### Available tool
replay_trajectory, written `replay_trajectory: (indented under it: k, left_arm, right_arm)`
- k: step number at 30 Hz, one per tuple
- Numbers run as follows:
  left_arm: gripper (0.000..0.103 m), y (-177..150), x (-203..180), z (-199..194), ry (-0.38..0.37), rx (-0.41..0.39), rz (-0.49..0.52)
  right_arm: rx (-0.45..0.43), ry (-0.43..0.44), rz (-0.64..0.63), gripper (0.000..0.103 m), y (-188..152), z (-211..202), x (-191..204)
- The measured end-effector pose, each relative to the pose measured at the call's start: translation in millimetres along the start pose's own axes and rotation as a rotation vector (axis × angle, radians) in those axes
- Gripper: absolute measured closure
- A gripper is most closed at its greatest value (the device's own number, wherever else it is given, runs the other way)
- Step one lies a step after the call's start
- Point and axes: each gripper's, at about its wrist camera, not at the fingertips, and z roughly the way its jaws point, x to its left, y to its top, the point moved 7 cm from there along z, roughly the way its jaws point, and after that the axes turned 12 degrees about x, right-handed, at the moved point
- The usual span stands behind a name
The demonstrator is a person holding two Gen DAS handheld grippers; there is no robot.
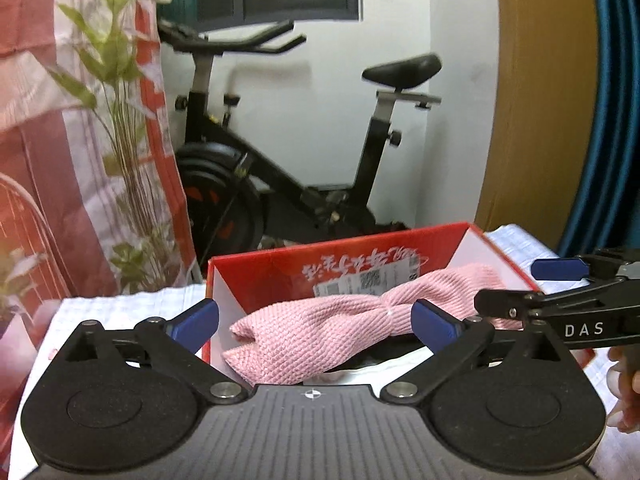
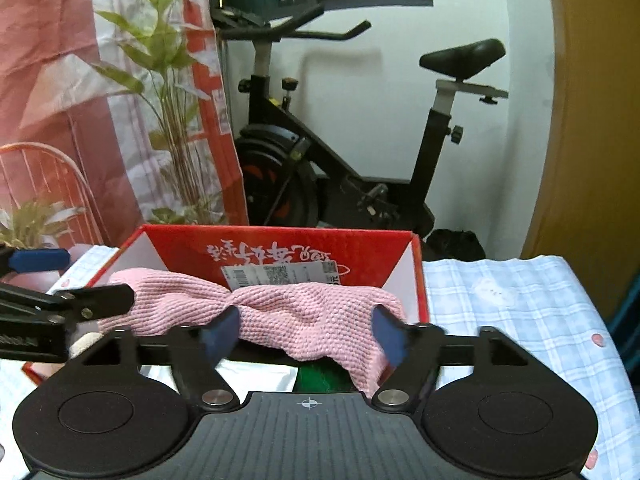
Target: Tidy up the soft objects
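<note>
Right tongs [image 1: 528,286] arm w/ "DAS"

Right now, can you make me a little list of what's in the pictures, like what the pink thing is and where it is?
pink thing: a knitted pink cloth, soft and bunched up
where it is: lying in the red box, on top of other things
box: open, on a checked tablecloth
left gripper: open, pads not pressing the cloth
right gripper: open, cloth between its fingers, not squeezed
behind: an exercise bike and a leafy plant
</note>
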Motion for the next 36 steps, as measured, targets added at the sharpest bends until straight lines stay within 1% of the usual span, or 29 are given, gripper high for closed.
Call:
replay_trajectory:
  k: [3, 5, 9, 12, 15, 19, 21, 24, 28, 32, 36]
  left_arm:
    - [0.000, -1.4, -1.5, -18.3, 0.000, -0.032, -0.008]
    - [0.000, -2.7, -0.5, -30.4, 0.002, -0.054, -0.025]
    - [0.000, -4.2, 7.2, -51.1, 0.009, -0.080, -0.085]
    - [0.000, -5.9, 10.9, -66.2, -0.035, -0.102, -0.120]
    - [0.000, -7.3, 14.5, -79.8, -0.034, -0.119, -0.150]
    - [0.000, -11.5, 16.8, -102.5, -0.023, -0.163, -0.158]
    - [0.000, -13.0, 15.1, -110.9, -0.032, -0.158, -0.146]
    - [0.000, -14.7, 13.3, -121.5, -0.007, -0.142, -0.131]
    - [0.000, -17.6, 13.6, -145.0, 0.062, -0.161, -0.119]
    - [0.000, -18.9, 14.2, -172.5, 0.059, -0.182, -0.134]
    - [0.000, -20.7, 11.6, -195.2, 0.092, -0.196, -0.134]
  right_arm:
    - [-0.018, -0.001, 0.014, 0.004, -3.9, -16.1, -3.8]
    - [-0.027, 0.002, 0.024, 0.000, -6.3, -27.7, -5.6]
    - [-0.042, 0.000, 0.029, 0.000, -10.6, -48.8, -7.0]
    - [-0.064, -0.001, 0.030, 0.000, -13.5, -65.7, -5.1]
    - [-0.082, 0.001, 0.022, 0.000, -15.3, -83.2, 0.3]
    - [-0.121, 0.010, -0.002, 0.000, -15.9, -109.3, 10.2]
    - [-0.137, 0.022, -0.007, 0.000, -15.5, -122.3, 14.8]
    - [-0.157, 0.028, -0.008, 0.000, -15.1, -141.5, 19.4]
    - [-0.186, 0.011, -0.005, 0.000, -13.4, -163.9, 24.1]
    - [-0.198, -0.032, -0.004, 0.000, -14.7, -187.4, 27.8]
    - [-0.216, -0.048, -0.004, 0.000, -19.5, -211.0, 31.1]
